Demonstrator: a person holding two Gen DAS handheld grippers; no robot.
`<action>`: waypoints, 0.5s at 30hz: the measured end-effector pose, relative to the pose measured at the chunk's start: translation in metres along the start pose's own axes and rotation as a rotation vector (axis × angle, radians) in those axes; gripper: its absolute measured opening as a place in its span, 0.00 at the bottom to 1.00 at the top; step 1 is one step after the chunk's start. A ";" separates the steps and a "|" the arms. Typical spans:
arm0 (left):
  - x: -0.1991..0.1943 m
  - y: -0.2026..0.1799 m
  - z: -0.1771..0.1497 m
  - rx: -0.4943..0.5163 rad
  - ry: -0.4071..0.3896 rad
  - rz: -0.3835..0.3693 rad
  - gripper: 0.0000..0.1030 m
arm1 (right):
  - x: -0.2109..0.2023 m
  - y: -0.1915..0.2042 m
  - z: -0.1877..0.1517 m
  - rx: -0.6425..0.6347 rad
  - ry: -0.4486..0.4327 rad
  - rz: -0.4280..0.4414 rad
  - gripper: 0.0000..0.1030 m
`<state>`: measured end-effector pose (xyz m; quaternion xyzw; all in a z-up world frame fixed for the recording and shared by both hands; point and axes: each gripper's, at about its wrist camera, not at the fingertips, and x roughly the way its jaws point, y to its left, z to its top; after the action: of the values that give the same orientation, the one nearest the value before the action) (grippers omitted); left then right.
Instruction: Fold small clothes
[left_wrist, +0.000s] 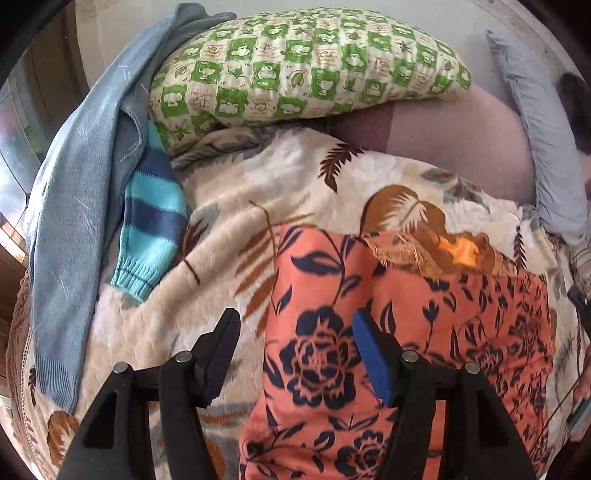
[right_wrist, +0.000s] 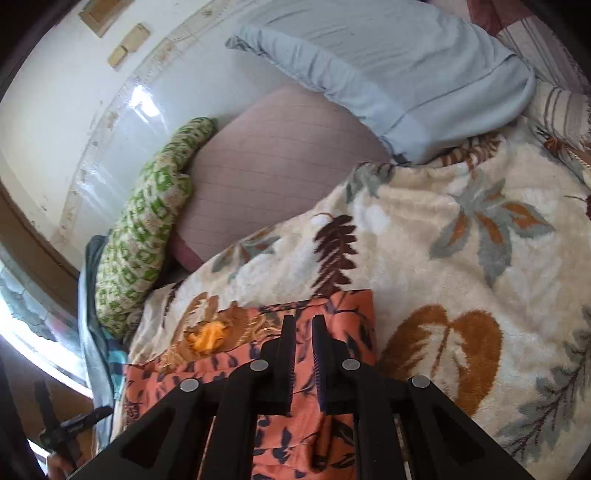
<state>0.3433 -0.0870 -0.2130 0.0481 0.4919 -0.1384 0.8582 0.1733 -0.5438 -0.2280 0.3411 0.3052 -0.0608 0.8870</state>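
Left hand-held gripper (left_wrist: 295, 325) spread wide over orange floral garment (left_wrist: 424, 332), right hand-held gripper (right_wrist: 303, 325) nearly closed, grip unclear, garment lengthwise away

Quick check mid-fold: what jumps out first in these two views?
The orange floral garment lies on the leaf-print blanket, straight ahead of both grippers. The left hand-held gripper is open above it; the right hand-held gripper is nearly closed. The green checked pillow lies behind.
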 end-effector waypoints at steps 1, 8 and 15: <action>0.010 -0.004 0.011 -0.012 0.006 0.006 0.62 | 0.007 0.011 -0.005 -0.033 0.039 0.031 0.11; 0.097 0.011 0.024 -0.066 0.157 0.346 0.66 | 0.082 0.061 -0.071 -0.258 0.418 0.048 0.11; 0.062 0.044 0.007 -0.205 0.087 0.173 0.70 | 0.067 0.049 -0.069 -0.218 0.425 0.068 0.11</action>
<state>0.3913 -0.0579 -0.2656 0.0081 0.5342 -0.0107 0.8452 0.2083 -0.4558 -0.2789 0.2586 0.4783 0.0757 0.8358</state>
